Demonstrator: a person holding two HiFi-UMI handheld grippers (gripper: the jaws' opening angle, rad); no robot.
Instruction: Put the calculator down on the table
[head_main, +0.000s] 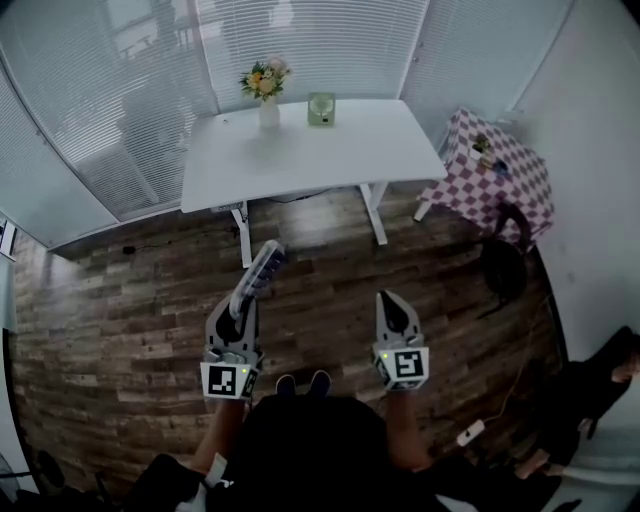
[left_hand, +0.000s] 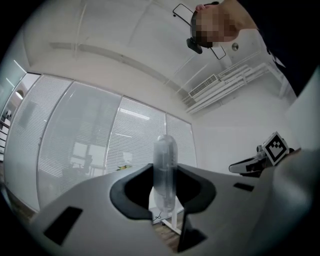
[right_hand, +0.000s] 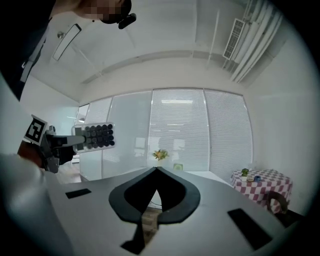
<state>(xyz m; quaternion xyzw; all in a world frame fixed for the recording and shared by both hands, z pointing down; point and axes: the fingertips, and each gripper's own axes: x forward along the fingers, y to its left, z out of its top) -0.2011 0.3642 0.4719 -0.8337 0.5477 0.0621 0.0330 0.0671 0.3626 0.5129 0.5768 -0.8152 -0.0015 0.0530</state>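
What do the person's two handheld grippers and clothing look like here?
Both the left gripper and the right gripper have light grey shells with black jaws that taper to a point. Each carries a white cube printed with black square markers, with a small green light beside it. No cables are visible on them. The person wears a dark top.

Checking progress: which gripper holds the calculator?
The left gripper: its jaws clamp the calculator edge-on, while the right gripper is shut with nothing between its jaws.
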